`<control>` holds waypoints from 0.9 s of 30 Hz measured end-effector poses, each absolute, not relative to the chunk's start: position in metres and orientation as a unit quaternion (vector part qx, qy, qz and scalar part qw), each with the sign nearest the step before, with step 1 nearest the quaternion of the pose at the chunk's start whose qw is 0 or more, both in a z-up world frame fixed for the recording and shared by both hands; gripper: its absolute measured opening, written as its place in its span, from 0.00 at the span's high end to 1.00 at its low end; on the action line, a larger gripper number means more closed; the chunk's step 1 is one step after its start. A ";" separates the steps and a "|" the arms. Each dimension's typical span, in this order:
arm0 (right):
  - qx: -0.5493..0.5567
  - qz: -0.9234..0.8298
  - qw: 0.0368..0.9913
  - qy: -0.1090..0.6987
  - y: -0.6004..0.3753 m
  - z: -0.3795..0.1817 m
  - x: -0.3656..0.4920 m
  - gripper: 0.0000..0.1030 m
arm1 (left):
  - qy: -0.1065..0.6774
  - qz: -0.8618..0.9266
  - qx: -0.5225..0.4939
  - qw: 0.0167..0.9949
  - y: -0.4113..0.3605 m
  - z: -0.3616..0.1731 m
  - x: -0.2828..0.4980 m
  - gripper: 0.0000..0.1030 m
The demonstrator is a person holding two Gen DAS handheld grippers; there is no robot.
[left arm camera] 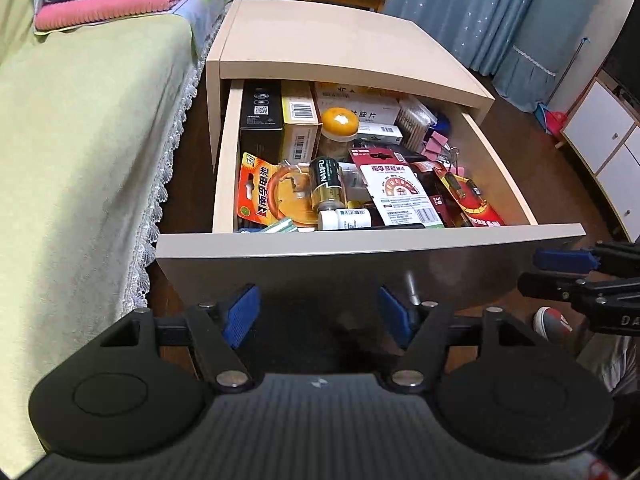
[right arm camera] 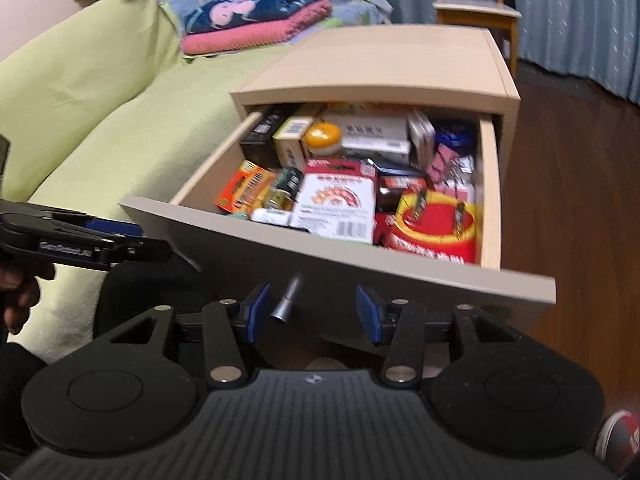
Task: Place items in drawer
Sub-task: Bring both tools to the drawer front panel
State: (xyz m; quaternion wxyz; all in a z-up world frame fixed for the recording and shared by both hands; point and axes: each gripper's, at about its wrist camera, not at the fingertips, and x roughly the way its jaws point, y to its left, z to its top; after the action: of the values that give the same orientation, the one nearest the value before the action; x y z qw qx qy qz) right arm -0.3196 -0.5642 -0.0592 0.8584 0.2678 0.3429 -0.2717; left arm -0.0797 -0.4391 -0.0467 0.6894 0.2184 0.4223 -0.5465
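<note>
A bedside drawer [left arm camera: 372, 240] stands pulled out, packed with batteries and boxes, while the left gripper [left arm camera: 316, 314] and right gripper [right arm camera: 310, 314], both spread apart and empty, hover before its front, the right astride its metal knob [right arm camera: 286, 300], perhaps to move it.

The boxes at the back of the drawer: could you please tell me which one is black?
The black box stands in the back left corner against the drawer's left wall. The yellow barcode box sits immediately to its right, and the remaining boxes there are white.
</note>
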 end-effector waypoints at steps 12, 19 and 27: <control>0.282 -0.298 0.839 0.357 -0.577 -0.074 -0.319 0.58 | 0.431 -0.546 0.223 0.683 -0.445 -0.059 -0.084 0.29; 0.285 -0.307 0.836 0.355 -0.580 -0.076 -0.317 0.58 | 0.429 -0.548 0.225 0.682 -0.454 -0.059 -0.084 0.26; 0.289 -0.318 0.832 0.352 -0.583 -0.079 -0.315 0.58 | 0.434 -0.549 0.214 0.681 -0.456 -0.060 -0.080 0.24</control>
State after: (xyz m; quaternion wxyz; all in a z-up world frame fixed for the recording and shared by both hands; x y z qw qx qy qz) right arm -0.3154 -0.5827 -0.0789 0.8316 0.2887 0.3523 -0.3179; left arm -0.0803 -0.4556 -0.0599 0.6811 0.2139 0.4344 -0.5492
